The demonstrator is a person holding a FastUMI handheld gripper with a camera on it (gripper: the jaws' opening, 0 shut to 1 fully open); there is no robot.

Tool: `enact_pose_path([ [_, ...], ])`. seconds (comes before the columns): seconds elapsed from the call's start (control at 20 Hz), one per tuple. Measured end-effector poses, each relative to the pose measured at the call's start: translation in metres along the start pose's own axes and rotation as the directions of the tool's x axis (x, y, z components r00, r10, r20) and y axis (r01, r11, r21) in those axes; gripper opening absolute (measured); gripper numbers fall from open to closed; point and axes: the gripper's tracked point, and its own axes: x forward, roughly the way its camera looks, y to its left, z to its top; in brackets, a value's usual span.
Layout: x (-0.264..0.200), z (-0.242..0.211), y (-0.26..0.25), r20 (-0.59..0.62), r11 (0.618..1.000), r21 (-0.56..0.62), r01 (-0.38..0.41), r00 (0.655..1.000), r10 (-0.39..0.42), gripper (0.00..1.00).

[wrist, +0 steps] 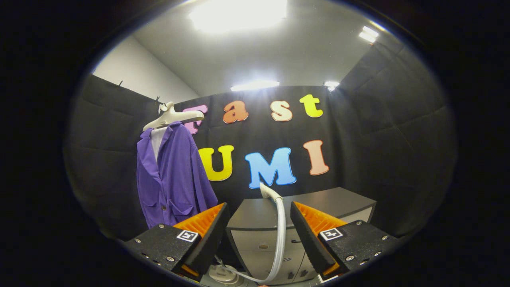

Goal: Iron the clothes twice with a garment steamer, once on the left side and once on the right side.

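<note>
Two fingers of the gripper [259, 223] stand wide apart, holding nothing. Between them rises the garment steamer's hose [280, 235], topped by the steamer head [270, 192], which sits just beyond the fingertips and above the front edge of a grey cabinet [318, 205]. The steamer's base [223, 276] lies low beside the left finger. A purple jacket [171, 175] hangs on a white hanger [173, 115] against the black cloth wall [382, 143], well left of the cabinet, with open room between them.

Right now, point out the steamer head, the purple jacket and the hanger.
steamer head [270, 192]: gripper view, its white nozzle.
purple jacket [179, 175]: gripper view, front panel.
hanger [175, 116]: gripper view, its shoulder bar.
</note>
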Motion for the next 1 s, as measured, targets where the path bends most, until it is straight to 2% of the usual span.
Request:
enact_pose_path([
  [0.2,0.048,0.018,-0.012,-0.004,0.999,-0.009,-0.041,0.999,0.041,0.94],
  [0.65,0.151,0.022,-0.035,-0.091,0.994,0.013,-0.11,0.99,0.111,0.94],
  [0.75,0.175,0.02,-0.039,-0.112,0.992,0.036,-0.12,0.986,0.124,0.94],
  [0.85,0.206,0.016,-0.052,-0.143,0.993,0.082,-0.088,0.985,0.099,0.94],
  [1.0,0.252,0.008,-0.051,-0.177,0.978,0.17,-0.118,0.973,0.148,0.93],
])
